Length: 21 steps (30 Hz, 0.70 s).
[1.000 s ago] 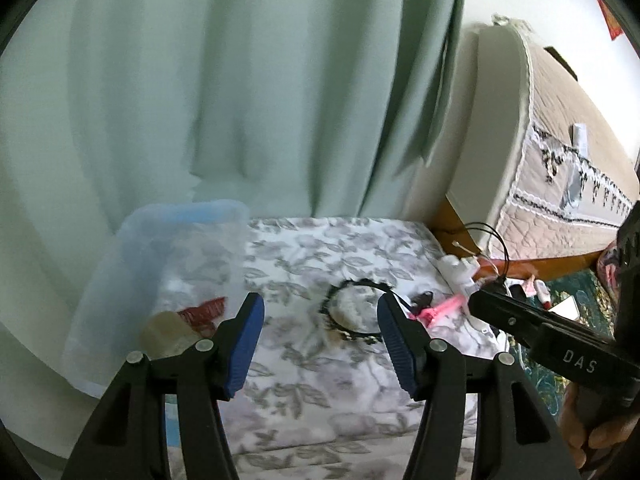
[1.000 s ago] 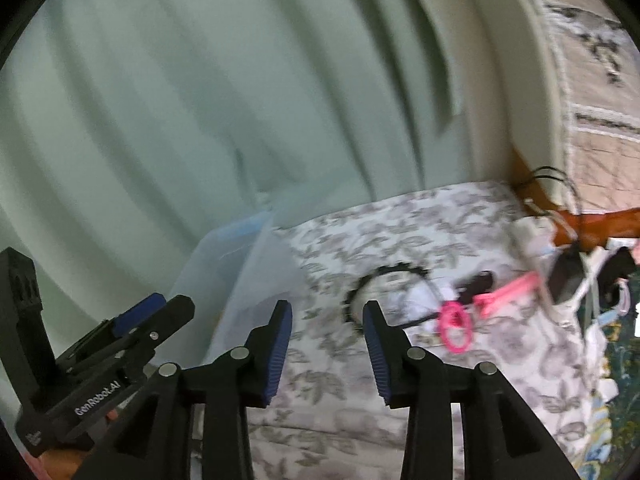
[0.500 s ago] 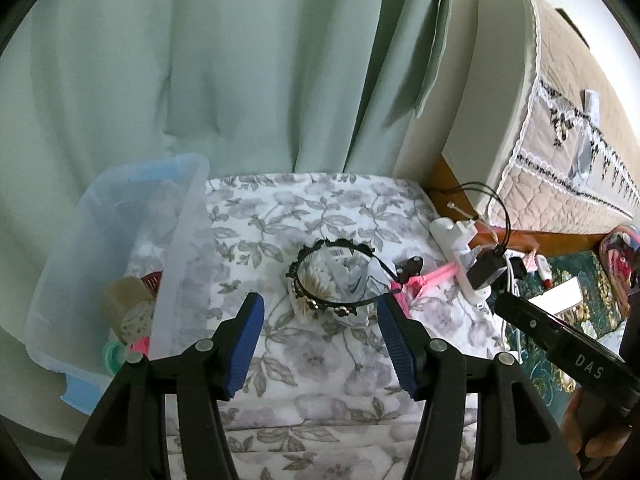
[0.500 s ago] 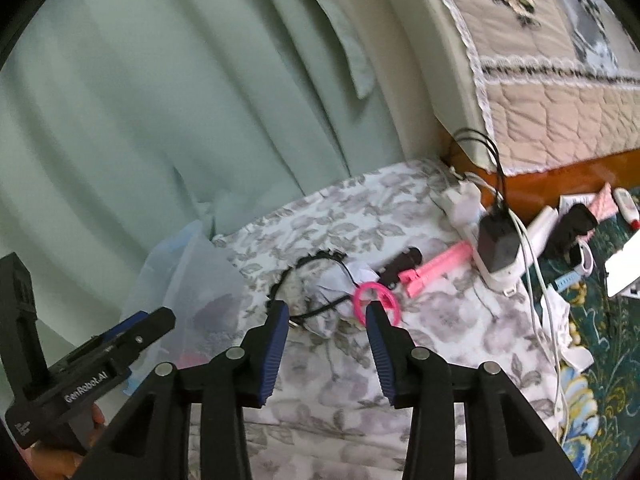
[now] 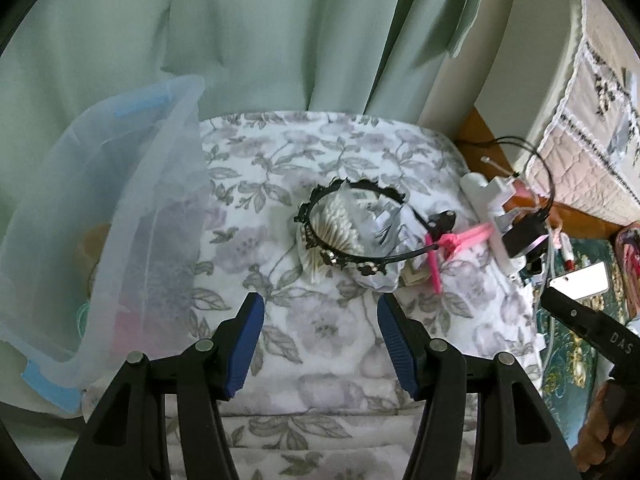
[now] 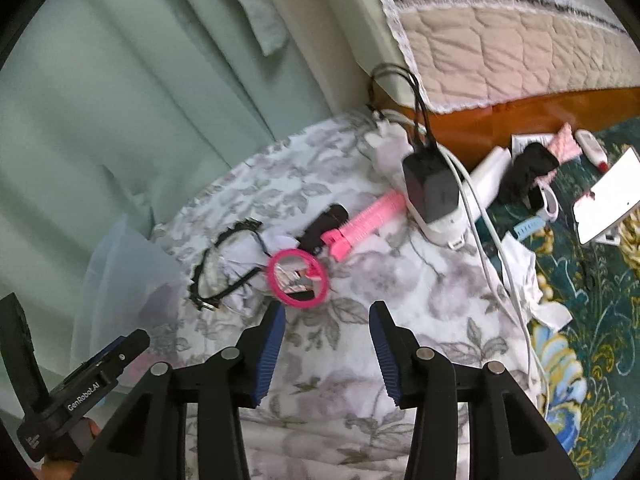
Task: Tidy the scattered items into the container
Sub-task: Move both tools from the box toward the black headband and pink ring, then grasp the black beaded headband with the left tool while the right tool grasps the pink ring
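A black lace headband (image 5: pixel 352 256) lies on a flowered cloth (image 5: pixel 332 328) over a bag of cotton swabs (image 5: pixel 340 228). A pink ring (image 6: pixel 298 278) and a pink comb (image 6: pixel 366 218) lie beside it, with a small black tube (image 6: pixel 324 226). A clear plastic bin (image 5: pixel 100 220) stands at the left and holds a few items. My left gripper (image 5: pixel 320 344) is open and empty, just short of the headband. My right gripper (image 6: pixel 326 346) is open and empty, just short of the pink ring.
A white power strip (image 6: pixel 436 216) with a black charger (image 6: pixel 430 188) and cables sits at the cloth's right edge. Green curtains (image 5: pixel 240 40) hang behind. A bed (image 6: pixel 500 32) stands at the right, with clutter on a patterned rug (image 6: pixel 580 280).
Both grippers have tilted down and moved closer to the items on the cloth. The headband and pink ring now sit lower and larger in view. Both stay open.
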Available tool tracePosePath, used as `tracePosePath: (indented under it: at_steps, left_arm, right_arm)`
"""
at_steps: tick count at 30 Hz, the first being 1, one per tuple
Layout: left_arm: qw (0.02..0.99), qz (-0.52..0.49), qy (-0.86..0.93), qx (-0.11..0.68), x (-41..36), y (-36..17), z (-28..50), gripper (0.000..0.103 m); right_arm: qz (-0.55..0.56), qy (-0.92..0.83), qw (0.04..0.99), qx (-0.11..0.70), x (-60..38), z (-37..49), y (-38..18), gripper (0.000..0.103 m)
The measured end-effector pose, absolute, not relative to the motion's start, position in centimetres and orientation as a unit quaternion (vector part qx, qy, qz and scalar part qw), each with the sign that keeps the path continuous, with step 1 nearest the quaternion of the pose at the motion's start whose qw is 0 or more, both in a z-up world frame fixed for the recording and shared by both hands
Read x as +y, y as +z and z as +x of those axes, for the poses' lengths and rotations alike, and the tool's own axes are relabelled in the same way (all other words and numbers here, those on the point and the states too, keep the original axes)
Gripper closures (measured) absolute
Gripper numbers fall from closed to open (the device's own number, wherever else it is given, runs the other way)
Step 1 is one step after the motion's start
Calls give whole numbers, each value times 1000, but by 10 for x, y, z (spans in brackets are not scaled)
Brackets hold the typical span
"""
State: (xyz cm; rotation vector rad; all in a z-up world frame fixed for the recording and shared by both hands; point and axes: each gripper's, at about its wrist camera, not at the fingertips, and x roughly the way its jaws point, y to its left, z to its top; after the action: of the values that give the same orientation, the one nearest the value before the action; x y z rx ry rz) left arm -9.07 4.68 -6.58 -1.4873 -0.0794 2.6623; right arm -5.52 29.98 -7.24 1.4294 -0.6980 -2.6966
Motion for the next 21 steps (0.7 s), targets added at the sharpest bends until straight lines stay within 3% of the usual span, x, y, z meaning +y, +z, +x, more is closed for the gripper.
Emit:
tracePosePath:
  at_steps: [21]
  left_arm:
    - [76, -534, 836, -98, 47, -112, -159, 43]
  right_arm:
    - [547, -821, 44, -161, 250, -113, -133, 55]
